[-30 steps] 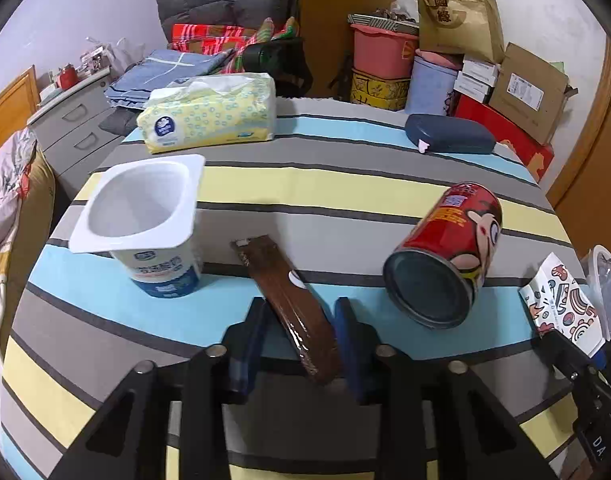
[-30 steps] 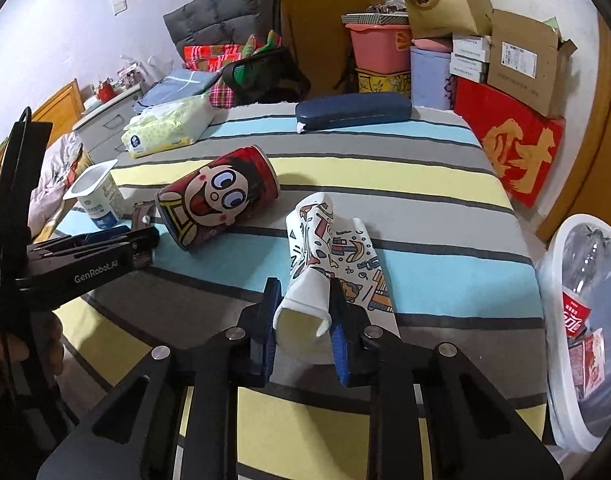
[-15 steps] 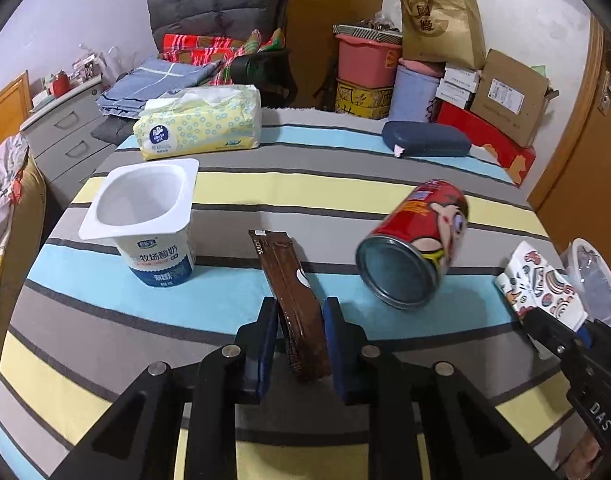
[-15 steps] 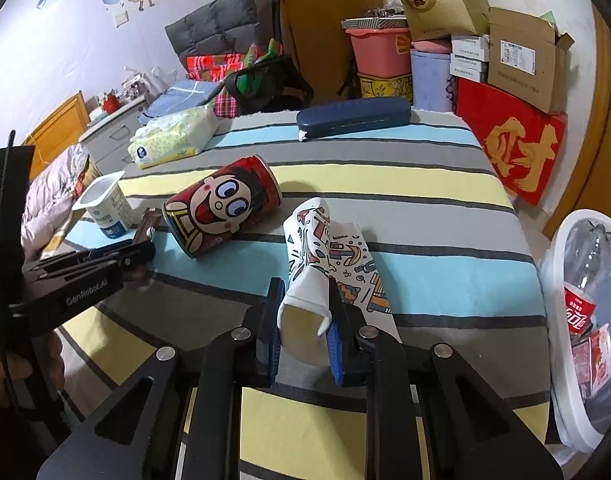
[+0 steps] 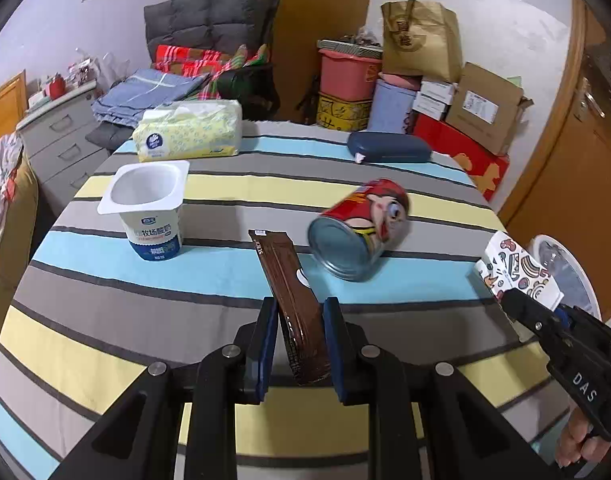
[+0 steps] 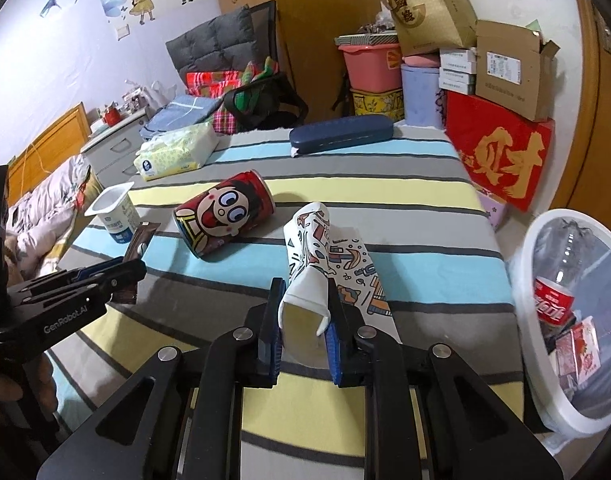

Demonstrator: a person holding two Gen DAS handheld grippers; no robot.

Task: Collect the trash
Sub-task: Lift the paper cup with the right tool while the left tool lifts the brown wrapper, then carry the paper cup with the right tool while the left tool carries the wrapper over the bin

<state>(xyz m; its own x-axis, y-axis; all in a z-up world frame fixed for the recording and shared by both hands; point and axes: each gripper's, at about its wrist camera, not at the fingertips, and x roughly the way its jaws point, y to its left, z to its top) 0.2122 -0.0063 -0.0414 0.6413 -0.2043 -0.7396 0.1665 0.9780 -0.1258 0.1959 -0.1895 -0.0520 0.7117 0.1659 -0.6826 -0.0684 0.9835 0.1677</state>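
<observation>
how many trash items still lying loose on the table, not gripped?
2: the white yogurt cup standing upright at the table's left, and the red cartoon can lying on its side mid-table. The brown wrapper and patterned paper cup are already gripped.

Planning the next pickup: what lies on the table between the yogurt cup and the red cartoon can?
Only bare striped tablecloth separates the yogurt cup and red can; the left wrist view shows it. The brown wrapper sits nearer, gripped.

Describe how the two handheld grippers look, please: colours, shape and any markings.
Both are black angular frames with silver bolts and two fingers lined with blue pads. The left gripper carries white "GenRobot.AI" lettering on its side; the right gripper shows "DAS". No cables or sleeves are visible.
</observation>
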